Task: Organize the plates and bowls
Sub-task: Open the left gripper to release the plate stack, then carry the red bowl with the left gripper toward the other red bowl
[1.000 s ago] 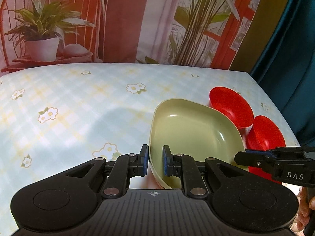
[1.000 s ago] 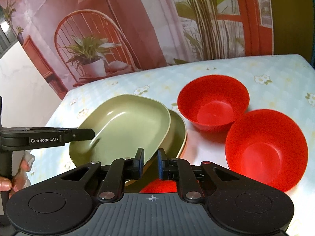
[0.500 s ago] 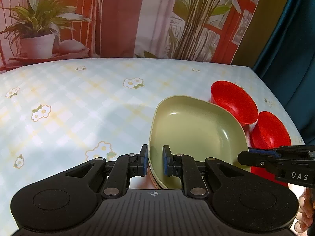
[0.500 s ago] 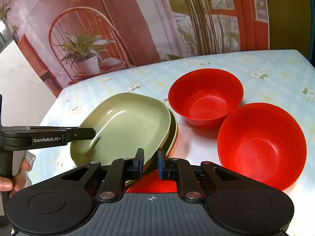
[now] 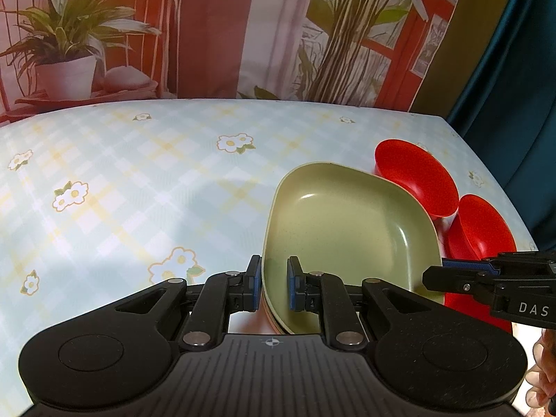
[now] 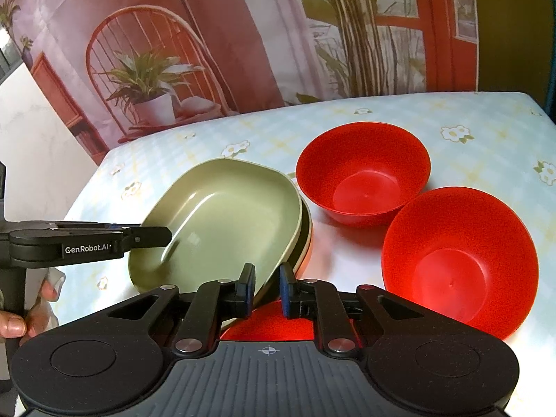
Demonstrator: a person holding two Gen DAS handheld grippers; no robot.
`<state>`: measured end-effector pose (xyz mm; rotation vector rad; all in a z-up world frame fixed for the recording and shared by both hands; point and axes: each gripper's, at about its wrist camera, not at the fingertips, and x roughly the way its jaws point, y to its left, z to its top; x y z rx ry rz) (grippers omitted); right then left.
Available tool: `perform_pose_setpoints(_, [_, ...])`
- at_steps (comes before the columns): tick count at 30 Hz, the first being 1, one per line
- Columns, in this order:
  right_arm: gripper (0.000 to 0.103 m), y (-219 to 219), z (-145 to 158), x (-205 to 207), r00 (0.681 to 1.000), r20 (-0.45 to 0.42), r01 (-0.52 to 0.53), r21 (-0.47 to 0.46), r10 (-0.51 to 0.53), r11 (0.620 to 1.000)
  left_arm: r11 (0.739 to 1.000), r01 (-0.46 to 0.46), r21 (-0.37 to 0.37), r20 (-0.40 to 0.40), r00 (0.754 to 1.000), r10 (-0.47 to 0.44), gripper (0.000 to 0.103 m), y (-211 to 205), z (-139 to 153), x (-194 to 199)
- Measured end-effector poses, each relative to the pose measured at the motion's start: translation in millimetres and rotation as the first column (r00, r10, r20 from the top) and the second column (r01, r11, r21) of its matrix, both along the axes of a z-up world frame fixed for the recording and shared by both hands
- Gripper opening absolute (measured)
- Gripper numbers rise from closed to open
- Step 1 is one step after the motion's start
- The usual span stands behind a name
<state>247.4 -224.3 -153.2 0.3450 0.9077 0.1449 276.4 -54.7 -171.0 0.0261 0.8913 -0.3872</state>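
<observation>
A green plate lies on top of a stack of plates on the flowered table. My left gripper is shut on the plate's near-left rim. In the right wrist view it comes in from the left. My right gripper has the opposite rim between its pads and still touches it, with its jaws opening slightly. The left wrist view shows it at the plate's right edge. Two red bowls stand beside the stack.
A third red bowl shows under my right gripper. The tablecloth stretches to the left of the stack. A printed backdrop closes off the far edge, and a teal curtain hangs at the right. A hand holds the left gripper.
The green plate has shifted over the plates beneath and now covers them more squarely. The gap between the right gripper's pads has widened a little. The bowls have not moved.
</observation>
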Motion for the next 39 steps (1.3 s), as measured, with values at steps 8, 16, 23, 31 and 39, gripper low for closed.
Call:
perform_pose_setpoints(8, [0.022,2,1,0,1.000,-0.001,-0.006,-0.009,0.006,1.000,1.000,0.006,0.000,0.010,1.000,-0.006,0.016,1,3,-2])
perform_pose_setpoints(16, [0.023,-5,3,-2,1.000,0.012,0.009,-0.020,-0.009,1.000,1.000,-0.007,0.002,0.018,1.000,0.007,0.017,3,6,-3])
perform_pose_setpoints(23, [0.023,-19,11,-4,0.999,0.040,0.016,-0.044,-0.014,0.999,1.000,-0.001,-0.011,0.040,0.999,0.002,0.017,-3,18,-2])
perform_pose_setpoints(31, [0.023,-54,25,12,0.995,0.093,0.052,-0.063,-0.046,0.997,0.998,0.030,-0.059,0.076,0.997,-0.025,0.038,-32,43,10])
perform_pose_setpoints(39, [0.023,-95,15,38,0.987,0.122,0.116,-0.075,-0.106,0.990,0.996,0.070,-0.056,0.053,0.996,-0.067,0.038,-89,42,39])
